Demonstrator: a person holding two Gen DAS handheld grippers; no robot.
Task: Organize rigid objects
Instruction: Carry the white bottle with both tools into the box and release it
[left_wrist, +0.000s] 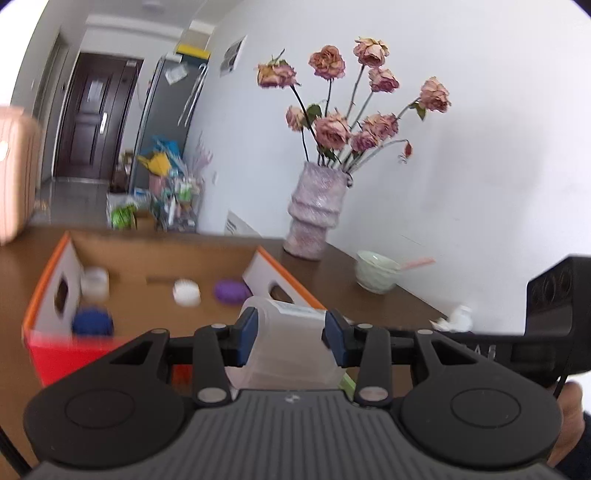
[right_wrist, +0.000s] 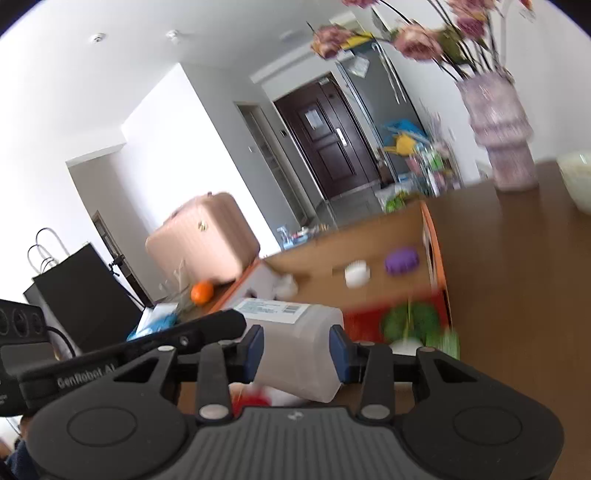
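A translucent plastic bottle (left_wrist: 291, 343) with a printed white label is lying on its side between the blue pads of the left tool (left_wrist: 291, 334), its long axis running forward along the fingers toward the cardboard box (left_wrist: 155, 258); the right tool (right_wrist: 296, 352) appears to be gripping the same bottle (right_wrist: 299, 354), its pads pressing on both flanks, so both tools are closed on it to a medium width; whether both truly bear the load cannot be told from these blurred views. The bottle is hanging above the near red wall of the box, just short of the opening; the box is lying directly ahead of both tools, with neither hand clearly nearer. Inside the box are resting a purple cap (left_wrist: 229, 291), a white cap (left_wrist: 186, 291), a blue cap (left_wrist: 92, 322) and a small white jar (left_wrist: 95, 282). Outward on the brown worktop (left_wrist: 332, 273) are standing a ribbed lilac vase (left_wrist: 316, 214) of dried roses and a pale green bowl (left_wrist: 376, 271); a green object (right_wrist: 413, 323) is showing by the near box wall in the right view; an orange (right_wrist: 202, 291) is sitting beyond the box.
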